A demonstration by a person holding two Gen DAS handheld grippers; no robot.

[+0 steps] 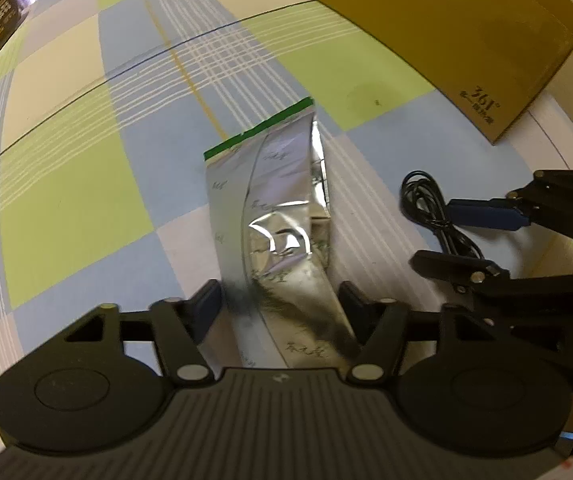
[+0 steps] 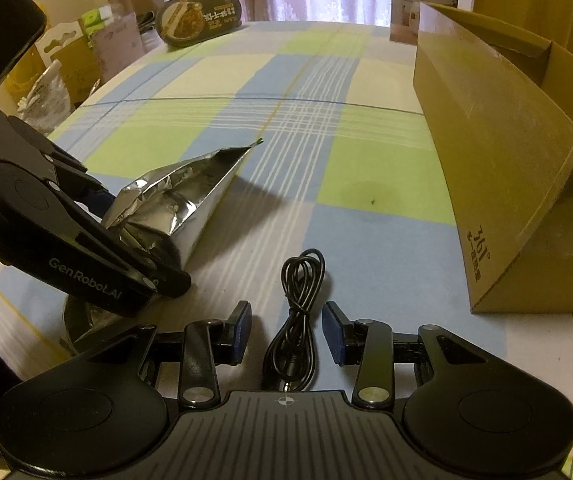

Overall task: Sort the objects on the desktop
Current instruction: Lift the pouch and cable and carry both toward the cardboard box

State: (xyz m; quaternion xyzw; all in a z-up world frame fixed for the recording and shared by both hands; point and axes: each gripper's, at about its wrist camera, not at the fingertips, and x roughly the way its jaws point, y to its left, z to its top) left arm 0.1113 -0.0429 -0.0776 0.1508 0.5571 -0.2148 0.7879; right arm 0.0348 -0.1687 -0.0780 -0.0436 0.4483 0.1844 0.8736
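Left wrist view: left gripper [image 1: 280,300] is clamped on the near end of the silver foil pouch [image 1: 278,216] at frame centre, its green-edged top tilted off the checked tablecloth [image 1: 66,184], probably lifted for carrying to the cardboard box [image 1: 446,28] upper right.

Right wrist view: right gripper [image 2: 286,332] stands wide apart astride the coiled black cable [image 2: 298,304], lower centre, holding nothing; likely lined up to pinch it. Box sits right, mouth open.
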